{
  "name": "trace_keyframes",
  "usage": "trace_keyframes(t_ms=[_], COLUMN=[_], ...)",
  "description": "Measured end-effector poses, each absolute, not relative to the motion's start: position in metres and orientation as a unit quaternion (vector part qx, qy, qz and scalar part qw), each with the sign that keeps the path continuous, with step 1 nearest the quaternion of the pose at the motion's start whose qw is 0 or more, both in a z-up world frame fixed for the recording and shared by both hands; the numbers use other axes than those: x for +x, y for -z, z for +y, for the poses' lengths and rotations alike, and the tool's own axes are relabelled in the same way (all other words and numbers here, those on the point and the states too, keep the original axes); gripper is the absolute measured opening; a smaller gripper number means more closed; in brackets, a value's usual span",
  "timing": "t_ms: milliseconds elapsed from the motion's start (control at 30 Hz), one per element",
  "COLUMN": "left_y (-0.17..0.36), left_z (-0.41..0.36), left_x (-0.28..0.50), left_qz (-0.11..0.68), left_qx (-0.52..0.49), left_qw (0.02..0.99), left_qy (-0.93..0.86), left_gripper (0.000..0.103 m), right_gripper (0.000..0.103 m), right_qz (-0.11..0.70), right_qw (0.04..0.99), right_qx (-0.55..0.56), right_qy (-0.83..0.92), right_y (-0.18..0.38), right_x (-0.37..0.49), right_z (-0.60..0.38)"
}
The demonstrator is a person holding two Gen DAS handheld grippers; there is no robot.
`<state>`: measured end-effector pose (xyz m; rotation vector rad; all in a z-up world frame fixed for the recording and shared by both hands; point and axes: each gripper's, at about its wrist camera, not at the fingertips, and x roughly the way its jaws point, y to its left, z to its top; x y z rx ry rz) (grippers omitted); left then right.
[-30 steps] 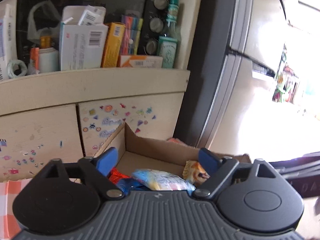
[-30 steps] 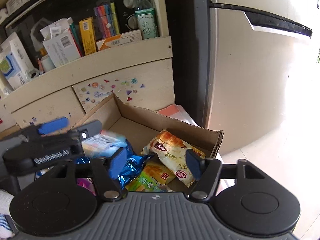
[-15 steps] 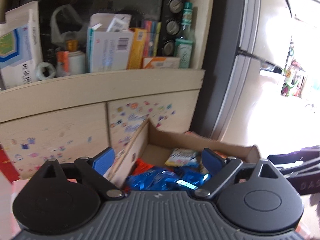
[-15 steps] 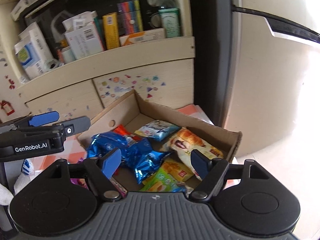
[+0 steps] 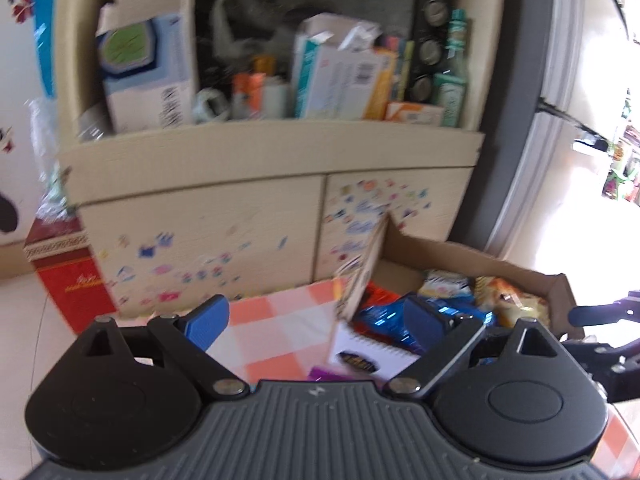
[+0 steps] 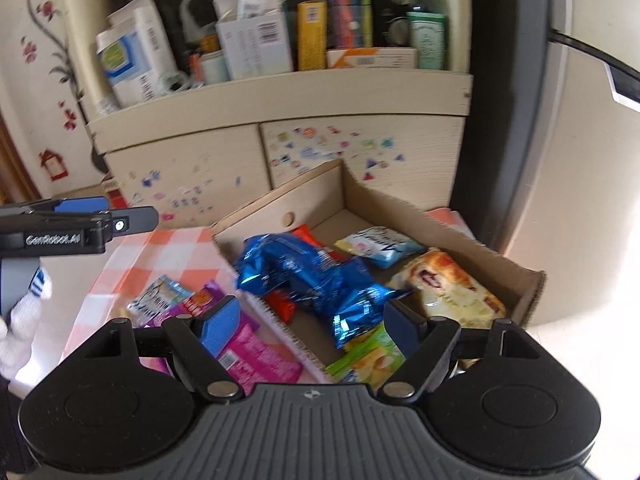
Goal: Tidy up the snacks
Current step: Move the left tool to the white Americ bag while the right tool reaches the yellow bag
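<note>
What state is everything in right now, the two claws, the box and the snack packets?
Left claw: open, empty, jaws have just been opening.
Right claw: open, empty, jaws have just been opening.
Brown cardboard box: open-topped, partly filled with snacks.
Shiny blue foil packet: crumpled, lying in the box.
Pink flat packet: lying on the orange checked cloth, outside the box.
Pastry packet: sealed, in the box.

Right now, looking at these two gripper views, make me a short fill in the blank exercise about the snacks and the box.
1. The shiny blue bag lies inside the ____ box.
2. The pink packet lies outside the box on the ____ cloth.
3. The right gripper holds ____.

Missing words: cardboard; checked; nothing
</note>
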<state>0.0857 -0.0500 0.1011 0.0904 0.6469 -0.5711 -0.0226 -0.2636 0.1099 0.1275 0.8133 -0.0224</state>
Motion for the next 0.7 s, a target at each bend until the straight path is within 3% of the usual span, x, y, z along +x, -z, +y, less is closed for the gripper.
trace_keyframes(t_ms=[700], left_y=[-0.028], left_z=[-0.045], left_x=[0.122], left_qz=[0.404], left_qx=[0.107], left_qw=[0.883], left_qy=[0.215], left_gripper=[0.094], right_gripper=[0.084], right_qz=[0.472], right_qw=[0.870], right_qx=[-0.031], right_qy=[-0.142], right_y=[-0.059], right_x=[-0.033], right_z=[-0.174])
